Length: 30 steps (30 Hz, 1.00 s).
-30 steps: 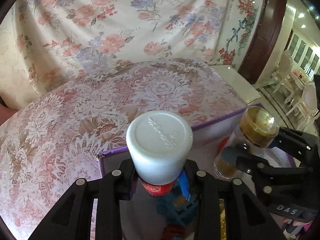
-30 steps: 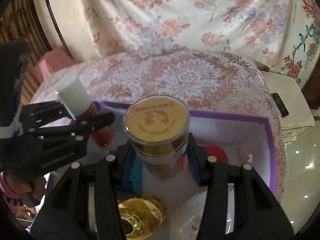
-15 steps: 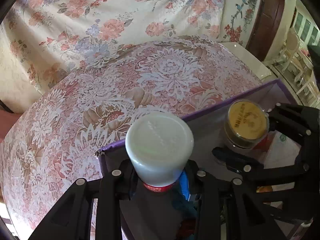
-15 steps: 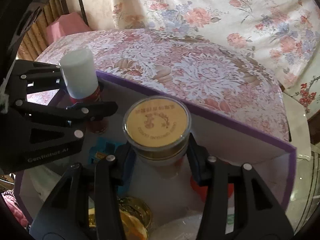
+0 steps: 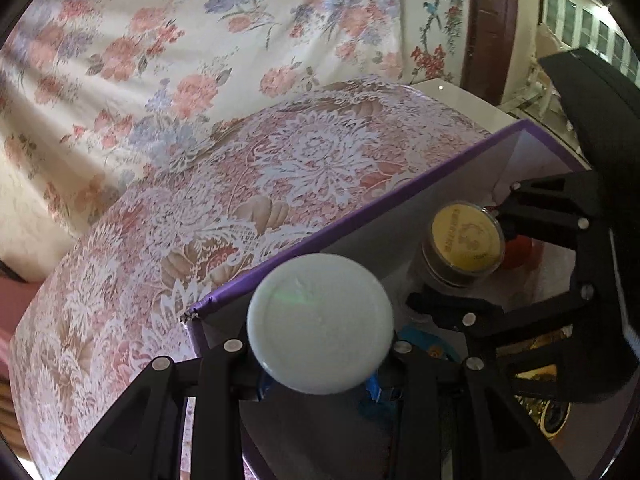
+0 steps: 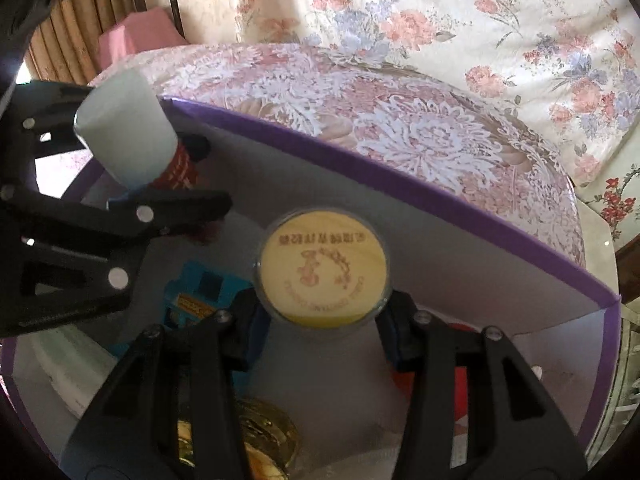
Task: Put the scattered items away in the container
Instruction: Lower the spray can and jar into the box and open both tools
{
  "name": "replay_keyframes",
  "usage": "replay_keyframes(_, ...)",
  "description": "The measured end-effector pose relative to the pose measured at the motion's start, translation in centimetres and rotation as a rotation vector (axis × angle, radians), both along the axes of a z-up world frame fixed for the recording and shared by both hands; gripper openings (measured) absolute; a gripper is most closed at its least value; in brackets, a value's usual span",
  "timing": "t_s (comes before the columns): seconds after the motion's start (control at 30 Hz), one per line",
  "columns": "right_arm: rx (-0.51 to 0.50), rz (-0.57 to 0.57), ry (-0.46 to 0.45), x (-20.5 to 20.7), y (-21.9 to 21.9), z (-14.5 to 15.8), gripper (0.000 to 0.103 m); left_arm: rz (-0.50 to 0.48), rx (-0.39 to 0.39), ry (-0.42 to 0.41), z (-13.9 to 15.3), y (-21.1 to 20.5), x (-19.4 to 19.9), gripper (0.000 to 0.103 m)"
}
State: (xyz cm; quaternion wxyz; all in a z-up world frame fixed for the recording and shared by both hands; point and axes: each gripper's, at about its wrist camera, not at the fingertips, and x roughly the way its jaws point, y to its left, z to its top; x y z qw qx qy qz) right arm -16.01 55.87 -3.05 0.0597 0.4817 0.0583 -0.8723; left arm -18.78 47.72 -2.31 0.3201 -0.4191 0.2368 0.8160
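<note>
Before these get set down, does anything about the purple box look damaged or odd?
Yes: the purple box has a frayed, torn near corner, left of the white-capped bottle in the left wrist view. Its rim looks intact elsewhere. The bottle tilts in the left gripper.

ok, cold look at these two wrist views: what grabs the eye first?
Two held containers, both low inside the purple-rimmed box. The left gripper is shut on a white-capped bottle near the box's corner; the right gripper is shut on a gold-lidded jar mid-box. Under them lie a blue toy and a shiny gold object.
</note>
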Motion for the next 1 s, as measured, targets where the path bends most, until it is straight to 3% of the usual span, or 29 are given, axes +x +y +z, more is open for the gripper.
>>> replay_keyframes(0.2, 0.001, 0.007, -0.019, 0.3, 0.2, 0.1, 0.049, -0.04, 0.007, -0.058, 0.0, 0.4, 0.5, 0.037)
replay_keyframes(0.47, 0.014, 0.01, -0.015, 0.8, 0.1, 0.1, 0.049, -0.013, -0.055, -0.027, -0.2, 0.6, 1.0, 0.041)
replay_keyframes(0.63, 0.003, 0.011, 0.022, 1.1, 0.1, 1.1, 0.05, 0.008, -0.026, -0.033, 0.5, -0.4, 0.8, 0.041)
replay_keyframes(0.77, -0.01, -0.006, 0.053, 1.3, 0.5, 2.2, 0.059, -0.022, -0.033, -0.04, 1.0, -0.9, 1.4, 0.043)
replay_keyframes(1.0, 0.011, -0.001, 0.051, 1.8, 0.0, 3.3, 0.06, -0.055, -0.045, -0.034, 1.1, -1.6, 2.6, 0.045)
